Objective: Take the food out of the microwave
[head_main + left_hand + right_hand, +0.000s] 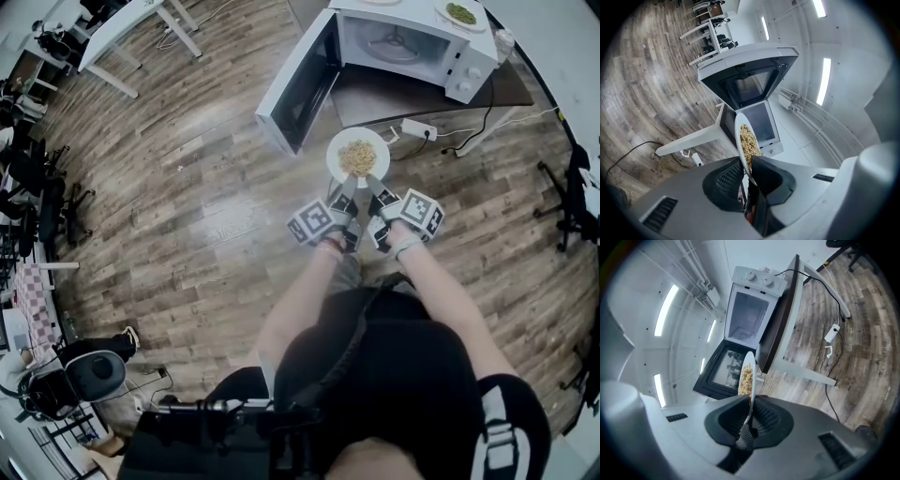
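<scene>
A white plate of pale noodles (357, 157) hangs in the air in front of the table, outside the microwave (403, 42). The microwave's door (298, 82) stands swung wide to the left and its cavity shows only the turntable ring. My left gripper (345, 192) is shut on the plate's near rim, and my right gripper (378, 192) is shut on the same rim just beside it. In the left gripper view the plate (746, 140) stands edge-on between the pads of the left gripper (746, 171). The right gripper view shows the plate (748, 376) pinched by the right gripper (751, 408) likewise.
A second plate with green food (460, 13) rests on top of the microwave. The dark table (375, 94) stands below the open door. A power strip (418, 128) and cables lie on the wood floor. Desks (131, 28) and office chairs (37, 187) stand at the left.
</scene>
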